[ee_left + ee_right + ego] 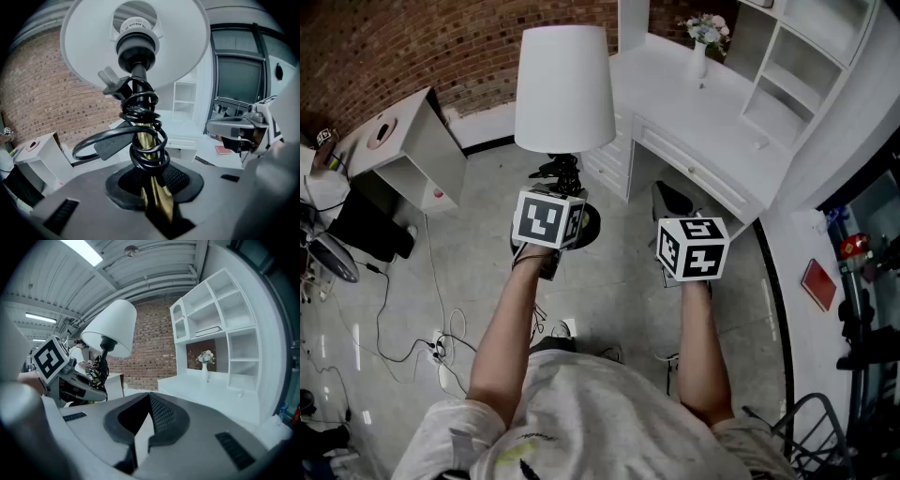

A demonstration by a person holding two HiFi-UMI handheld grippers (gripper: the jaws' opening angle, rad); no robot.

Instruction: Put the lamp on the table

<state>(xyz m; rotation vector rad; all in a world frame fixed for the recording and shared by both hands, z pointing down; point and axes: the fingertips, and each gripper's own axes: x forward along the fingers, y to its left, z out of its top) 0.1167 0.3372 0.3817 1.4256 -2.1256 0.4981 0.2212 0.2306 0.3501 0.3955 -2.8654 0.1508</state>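
The lamp has a white shade (564, 89), a brass stem (154, 187) and a black cord (146, 140) coiled round the stem. It hangs upright above the floor, left of the white desk (694, 122). My left gripper (565, 187) is shut on the brass stem low down, and in the left gripper view the stem is clamped between the pads of the left gripper (157, 190). My right gripper (675, 214) hovers to the right, near the desk's front edge. In the right gripper view the right gripper (140, 427) is shut and empty, with the lamp (112, 329) to its left.
A vase of flowers (703, 42) stands at the desk's far end, with white shelves (797, 66) to the right. A small white cabinet (403, 155) stands at the left. Cables (412, 337) trail over the floor. A brick wall runs behind.
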